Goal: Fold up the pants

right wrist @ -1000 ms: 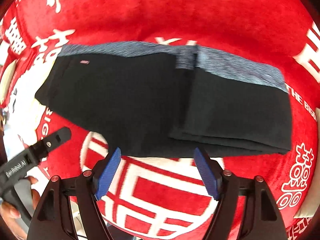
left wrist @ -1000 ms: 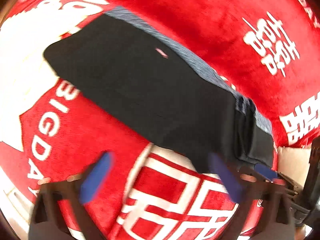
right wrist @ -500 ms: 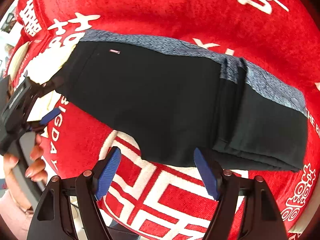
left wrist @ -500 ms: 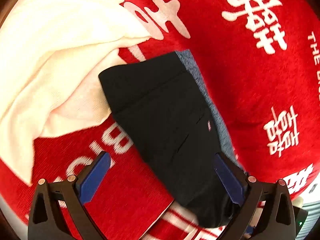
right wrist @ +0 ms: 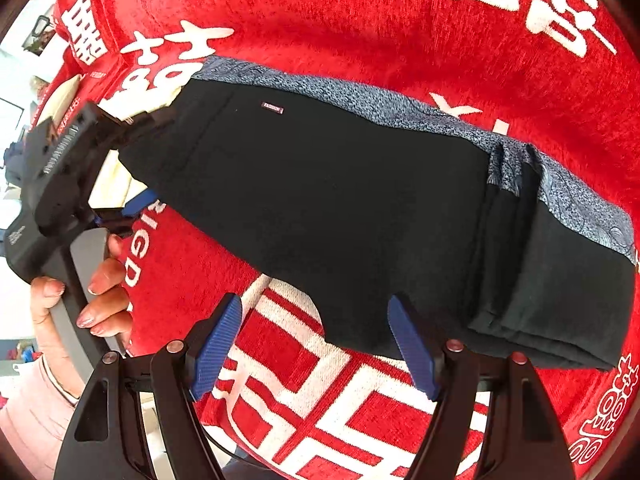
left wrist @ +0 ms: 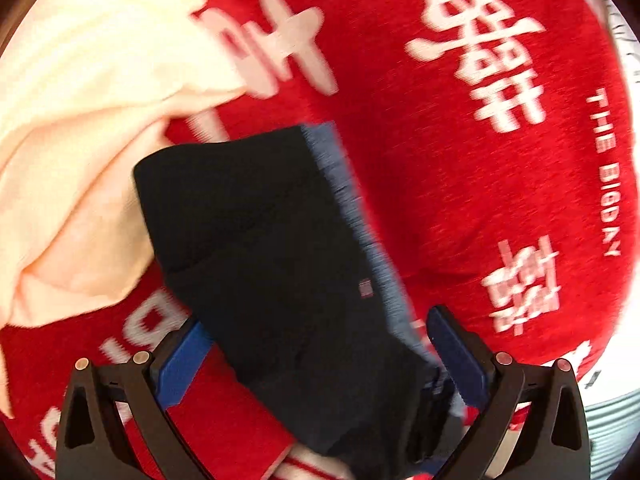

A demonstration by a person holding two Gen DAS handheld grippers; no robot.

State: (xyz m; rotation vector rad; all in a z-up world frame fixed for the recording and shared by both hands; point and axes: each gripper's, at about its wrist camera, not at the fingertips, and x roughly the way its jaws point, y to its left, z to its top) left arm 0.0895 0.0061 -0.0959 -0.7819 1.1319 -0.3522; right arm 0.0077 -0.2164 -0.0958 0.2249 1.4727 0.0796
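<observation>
Pants [right wrist: 340,208] are black with a grey-blue heathered waistband [right wrist: 360,100], lying across a red blanket [right wrist: 360,12] printed with big white characters. They look mostly folded already: in the right wrist view the far right end is stacked in several layers, with a doubled-over section [right wrist: 560,288] sitting on top of the rest, so I'd guess the legs have been brought together and at least one cross fold is done. What's left, as far as I can judge, is one more fold to bring the long left part over and make a compact bundle.

Left gripper [left wrist: 320,368] is down at the left end of the pants, blue pads either side of the fabric with the cloth running between them. Jaws look wide apart and I don't see the pads pressing the cloth, so not a grip yet. From the right camera you can see a hand [right wrist: 92,292] on the handle of that gripper [right wrist: 132,168], right at the garment's edge.

Right gripper [right wrist: 316,344] hovers over the near edge of the pants, around the middle, jaws spread and nothing between them but blanket.

A cream towel [left wrist: 80,140] lies bunched just beside the left end — touching or nearly, hard to tell with the blur.
</observation>
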